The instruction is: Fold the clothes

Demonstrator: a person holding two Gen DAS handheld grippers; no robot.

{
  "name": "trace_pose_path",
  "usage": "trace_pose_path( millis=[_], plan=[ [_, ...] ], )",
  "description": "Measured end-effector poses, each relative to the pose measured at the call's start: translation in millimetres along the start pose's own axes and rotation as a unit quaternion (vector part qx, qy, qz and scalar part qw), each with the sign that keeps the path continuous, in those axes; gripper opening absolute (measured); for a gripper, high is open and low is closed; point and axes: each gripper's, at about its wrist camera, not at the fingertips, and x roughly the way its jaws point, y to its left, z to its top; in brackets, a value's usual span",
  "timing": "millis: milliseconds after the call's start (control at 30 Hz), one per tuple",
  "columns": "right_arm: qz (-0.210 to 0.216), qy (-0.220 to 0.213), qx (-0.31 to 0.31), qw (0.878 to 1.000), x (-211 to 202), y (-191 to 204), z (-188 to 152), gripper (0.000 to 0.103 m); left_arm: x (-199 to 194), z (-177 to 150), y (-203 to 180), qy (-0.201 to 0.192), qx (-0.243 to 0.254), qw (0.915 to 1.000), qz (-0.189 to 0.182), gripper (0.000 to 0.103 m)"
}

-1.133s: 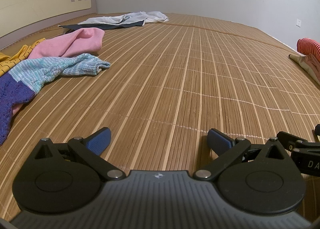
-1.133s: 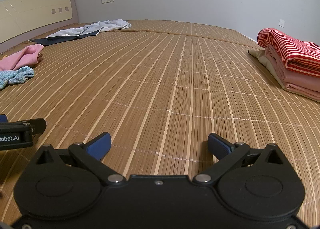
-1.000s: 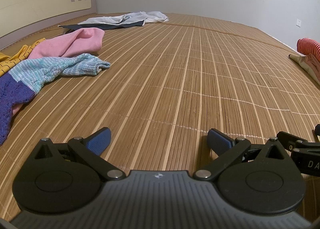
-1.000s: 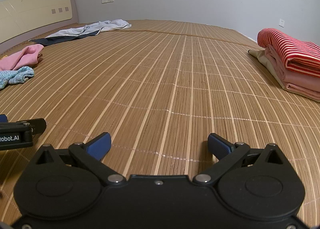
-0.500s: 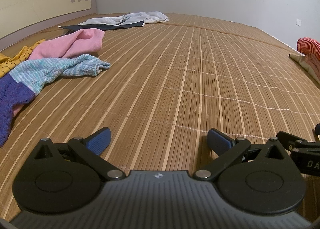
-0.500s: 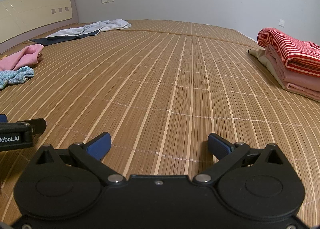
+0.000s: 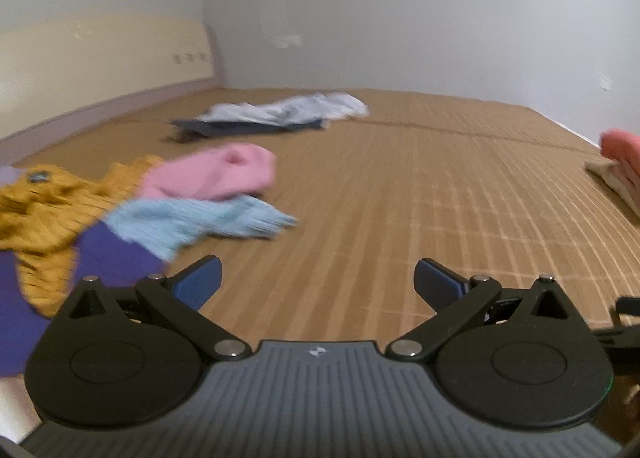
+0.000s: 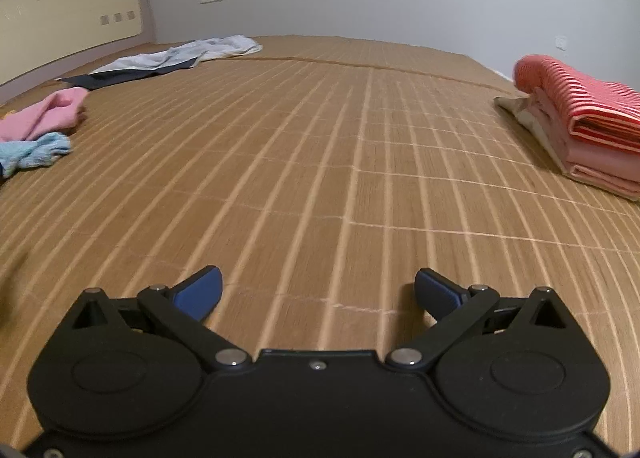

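At the mat's (image 8: 320, 162) left edge lies the unfolded heap: a mustard top (image 7: 44, 206), a purple-and-blue knit (image 7: 168, 226) over it and a pink piece (image 7: 216, 172) just behind, all touching. They are crumpled together, probably the pile waiting to be worked. Toward the far left corner a white-and-navy garment (image 8: 168, 60) sprawls by the headboard (image 8: 68, 26). The left gripper (image 7: 318, 284) hangs above the mat near the heap, jaws spread wide and empty; the view is blurred, so the fabrics' details are unclear. It looks aimed at the knit, likely the next piece to grab. The right gripper (image 8: 318, 290) hovers over the bare middle of the mat, jaws also spread with nothing between them. At the right edge sits a neat stack (image 8: 588, 138), striped red on top, pink and beige beneath, seemingly the finished folds kept apart from the heap.
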Motion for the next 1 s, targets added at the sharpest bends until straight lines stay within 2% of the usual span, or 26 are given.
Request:
trace_pose_path(
  millis=[133,267,367,500,567,767,933,1000],
  plan=[
    [0.052,-0.034,-0.031,0.998,-26.7,36.7,9.4,0.102,-20.1,9.4,42.9,-0.010,-0.022,0.9993,0.028,0.103],
    [0.127,-0.053,-0.070,0.988,-51.4,87.2,24.6,0.102,-35.9,11.3,85.9,-0.016,-0.037,0.9970,0.067,0.103],
    [0.191,-0.072,-0.082,0.975,-67.6,123.0,33.0,0.102,-48.5,9.6,118.2,-0.012,-0.049,0.9950,0.086,0.103],
    [0.262,-0.123,-0.121,0.949,-87.2,166.0,42.3,0.102,-66.5,6.1,158.8,-0.012,-0.060,0.9931,0.100,0.103],
    [0.280,-0.150,-0.145,0.937,-95.3,186.8,46.1,0.102,-74.8,4.1,180.7,-0.012,-0.073,0.9918,0.105,0.103],
    [0.306,-0.186,-0.208,0.910,-105.3,245.2,61.5,0.102,-85.0,2.1,239.0,-0.012,-0.094,0.9821,0.163,0.103],
    [0.362,-0.175,-0.208,0.892,-97.6,278.5,77.7,0.102,-84.5,3.0,276.4,-0.023,-0.085,0.9751,0.204,0.103],
    [0.376,-0.167,-0.197,0.890,-89.4,289.5,83.5,0.102,-80.0,3.1,290.1,-0.019,-0.103,0.9736,0.202,0.103]
  ],
)
